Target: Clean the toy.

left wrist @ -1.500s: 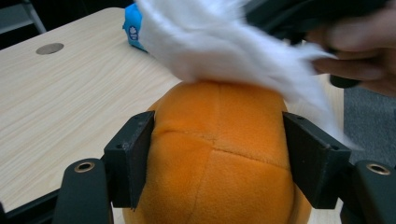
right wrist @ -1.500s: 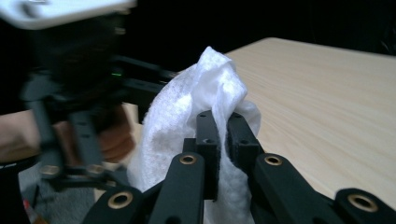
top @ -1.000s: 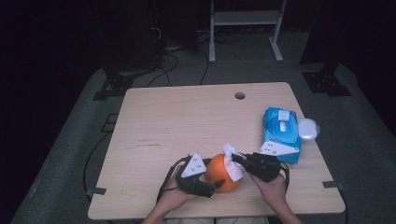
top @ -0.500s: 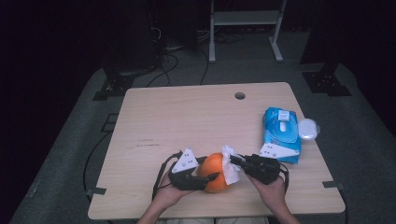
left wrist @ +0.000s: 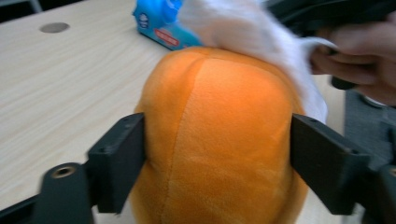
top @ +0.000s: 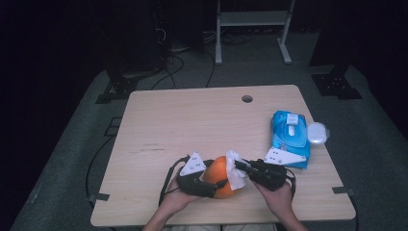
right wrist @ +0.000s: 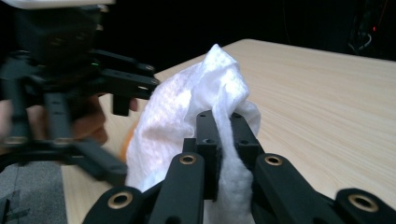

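An orange plush ball (top: 219,176) (left wrist: 219,140) rests near the table's front edge, clamped between the jaws of my left gripper (top: 211,182) (left wrist: 217,154). A white wipe (top: 235,170) (right wrist: 187,116) lies against the ball's right upper side, and my right gripper (top: 239,166) (right wrist: 223,140) is shut on it. In the left gripper view the wipe (left wrist: 243,28) drapes over the top of the ball, with a hand behind it. In the right gripper view the left gripper (right wrist: 84,79) stands beyond the wipe.
A blue pack of wipes (top: 290,137) (left wrist: 161,21) lies at the table's right side, with its white round lid (top: 318,133) open past the edge. The wooden table (top: 192,125) has a small hole (top: 247,98) at the back. Cables and a stand are on the floor behind.
The left gripper and ball have shifted slightly left and back right. The right gripper has moved the wipe over the ball's right side.
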The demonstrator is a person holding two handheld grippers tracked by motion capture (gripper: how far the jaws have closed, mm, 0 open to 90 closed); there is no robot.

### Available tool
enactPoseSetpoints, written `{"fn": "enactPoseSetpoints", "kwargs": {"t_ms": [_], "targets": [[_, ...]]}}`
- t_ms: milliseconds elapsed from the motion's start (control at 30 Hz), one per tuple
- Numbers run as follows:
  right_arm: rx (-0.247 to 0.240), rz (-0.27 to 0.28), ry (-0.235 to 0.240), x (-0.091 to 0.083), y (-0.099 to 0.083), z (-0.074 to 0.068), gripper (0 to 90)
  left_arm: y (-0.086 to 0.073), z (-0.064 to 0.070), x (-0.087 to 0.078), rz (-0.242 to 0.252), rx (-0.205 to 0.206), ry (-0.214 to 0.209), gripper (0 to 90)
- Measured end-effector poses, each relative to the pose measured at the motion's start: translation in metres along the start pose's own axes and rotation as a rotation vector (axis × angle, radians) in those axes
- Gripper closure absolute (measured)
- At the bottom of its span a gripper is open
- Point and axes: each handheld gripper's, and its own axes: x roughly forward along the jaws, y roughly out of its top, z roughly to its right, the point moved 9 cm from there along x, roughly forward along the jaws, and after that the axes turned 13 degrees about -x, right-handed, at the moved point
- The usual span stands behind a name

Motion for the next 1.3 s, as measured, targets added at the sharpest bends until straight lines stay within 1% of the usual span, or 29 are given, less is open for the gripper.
{"fn": "enactPoseSetpoints", "kwargs": {"t_ms": [33, 67, 100, 167, 200, 233, 267, 300, 367, 400, 467, 533, 600, 633, 667, 733, 767, 800, 833, 900, 967, 1033, 1067, 1100, 1133, 1167, 1233, 1267, 1300], "targets": [[-0.017, 0.001, 0.002, 0.000, 0.002, -0.004, 84.1, 0.001, -0.001, 0.001, 0.010, -0.011, 0.013, 26.1], [-0.048, -0.005, 0.005, 0.001, 0.005, -0.011, 84.1, 0.001, -0.002, 0.002, 0.013, -0.019, 0.018, 27.0], [-0.064, -0.007, 0.012, 0.002, 0.006, -0.016, 84.1, 0.001, -0.002, 0.002, 0.014, -0.023, 0.021, 27.1], [-0.093, -0.015, 0.014, 0.004, 0.008, -0.021, 84.0, 0.001, 0.000, 0.002, 0.012, -0.015, 0.021, 27.9], [-0.111, -0.024, 0.006, 0.004, 0.008, -0.020, 84.1, 0.001, 0.001, 0.002, 0.010, -0.011, 0.018, 28.1], [-0.111, -0.025, 0.000, 0.003, 0.008, -0.018, 84.1, 0.000, 0.003, 0.001, 0.007, 0.000, 0.006, 28.0], [-0.085, -0.022, -0.010, 0.001, 0.007, -0.011, 84.0, -0.001, 0.006, 0.000, 0.005, 0.013, -0.012, 27.3], [-0.074, -0.026, -0.019, 0.000, 0.005, -0.004, 84.0, -0.001, 0.009, 0.000, -0.002, 0.023, -0.039, 25.5], [-0.066, -0.046, -0.038, -0.002, -0.002, 0.005, 83.9, -0.002, 0.011, -0.003, -0.010, 0.027, -0.087, 21.4], [-0.052, -0.050, -0.037, -0.003, -0.006, 0.009, 83.9, -0.002, 0.010, -0.003, -0.007, 0.017, -0.093, 20.3], [-0.047, -0.051, -0.037, -0.004, -0.007, 0.009, 83.9, -0.003, 0.005, -0.001, -0.024, -0.013, -0.080, 18.5], [-0.054, -0.055, -0.030, -0.003, -0.006, 0.007, 84.0, -0.006, 0.003, 0.002, -0.033, -0.005, -0.064, 17.5], [-0.061, -0.047, -0.024, -0.003, -0.003, 0.000, 84.1, -0.006, 0.003, 0.003, -0.027, 0.011, -0.033, 23.8], [-0.081, -0.039, -0.020, -0.003, 0.000, -0.005, 84.0, -0.006, 0.004, 0.004, -0.021, 0.015, -0.019, 26.6], [-0.106, -0.031, -0.008, -0.002, 0.004, -0.013, 83.9, -0.006, 0.006, 0.004, -0.021, 0.025, -0.018, 28.0], [-0.156, -0.038, 0.019, 0.002, 0.008, -0.025, 83.8, -0.007, 0.012, 0.005, -0.033, 0.073, -0.021, 29.6], [-0.182, -0.045, 0.015, 0.004, 0.009, -0.027, 83.8, -0.008, 0.013, 0.005, -0.034, 0.076, -0.020, 29.9], [-0.186, -0.046, 0.012, 0.004, 0.009, -0.026, 83.9, -0.008, 0.014, 0.004, -0.035, 0.075, -0.032, 29.8], [-0.168, -0.040, 0.010, 0.003, 0.009, -0.021, 83.9, -0.008, 0.014, 0.003, -0.035, 0.072, -0.047, 29.5], [-0.105, -0.037, -0.006, -0.001, 0.005, -0.008, 83.9, -0.008, 0.014, 0.001, -0.036, 0.066, -0.074, 26.7], [-0.095, -0.043, -0.030, -0.005, 0.001, 0.001, 83.9, -0.007, 0.013, 0.000, -0.036, 0.046, -0.090, 21.4], [-0.082, -0.042, -0.036, -0.007, -0.001, 0.005, 83.9, -0.007, 0.011, 0.001, -0.042, 0.038, -0.088, 21.1], [-0.075, -0.042, -0.034, -0.007, -0.001, 0.005, 84.0, -0.008, 0.011, 0.002, -0.043, 0.043, -0.078, 23.5], [-0.077, -0.042, -0.033, -0.006, 0.000, 0.003, 84.0, -0.008, 0.013, 0.004, -0.038, 0.055, -0.058, 26.5], [-0.098, -0.046, -0.029, -0.005, 0.002, -0.003, 84.0, -0.009, 0.015, 0.006, -0.041, 0.067, -0.050, 28.7], [-0.129, -0.045, -0.023, -0.002, 0.005, -0.010, 84.0, -0.010, 0.018, 0.007, -0.048, 0.085, -0.055, 30.0], [-0.165, -0.045, 0.030, 0.003, 0.010, -0.024, 84.1, -0.012, 0.026, 0.009, -0.056, 0.137, -0.058, 31.7], [-0.192, -0.058, 0.030, 0.006, 0.010, -0.027, 84.1, -0.012, 0.028, 0.010, -0.060, 0.153, -0.051, 32.0], [-0.205, -0.069, 0.019, 0.007, 0.011, -0.026, 84.1, -0.013, 0.028, 0.009, -0.059, 0.157, -0.050, 32.3]]}}
